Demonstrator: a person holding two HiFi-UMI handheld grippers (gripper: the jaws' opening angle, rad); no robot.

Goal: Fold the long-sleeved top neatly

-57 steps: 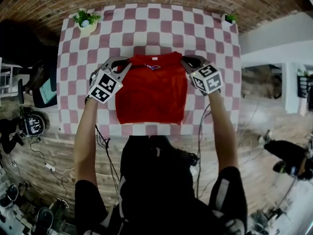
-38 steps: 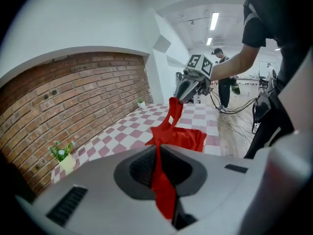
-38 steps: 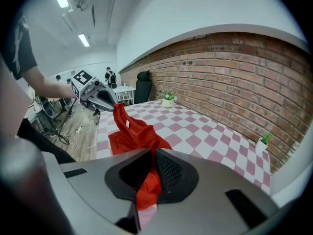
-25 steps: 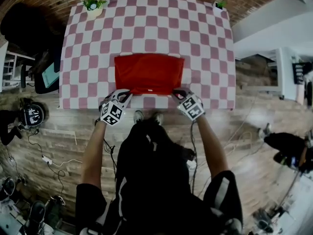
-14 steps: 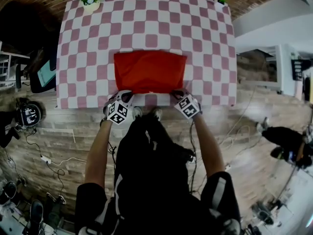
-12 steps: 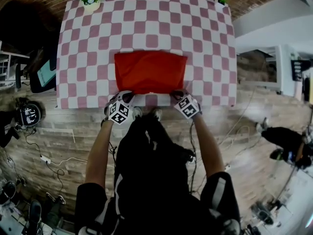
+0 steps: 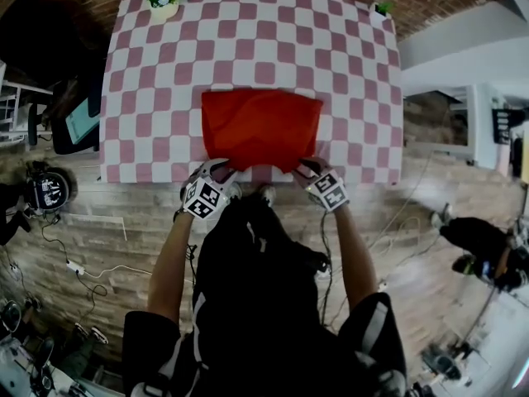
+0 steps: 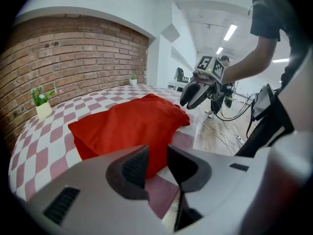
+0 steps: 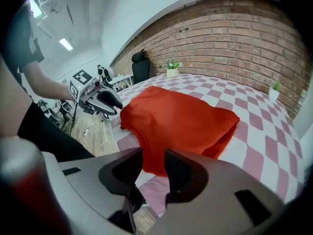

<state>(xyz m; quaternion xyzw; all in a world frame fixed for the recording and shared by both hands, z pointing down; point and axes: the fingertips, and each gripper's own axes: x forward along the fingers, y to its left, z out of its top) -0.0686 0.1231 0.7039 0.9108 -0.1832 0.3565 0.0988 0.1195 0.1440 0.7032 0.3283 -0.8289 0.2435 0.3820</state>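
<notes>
Brick wall (image 8: 73, 58), wood flr (image 7: 124, 213), checkered tbl (image 7: 248, 48).

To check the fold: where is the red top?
Head view: the red top lies mid-width on the checkered table, close to the edge nearest the person.

Lab, floor cables (image 7: 73, 265), brick wall (image 8: 73, 53)

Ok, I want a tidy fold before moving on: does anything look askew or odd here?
Slightly: the red top lies folded by the table's front edge, but its far edge runs skewed against the checks and its layers puff up instead of lying flat. Nothing spilled or damaged.
</notes>
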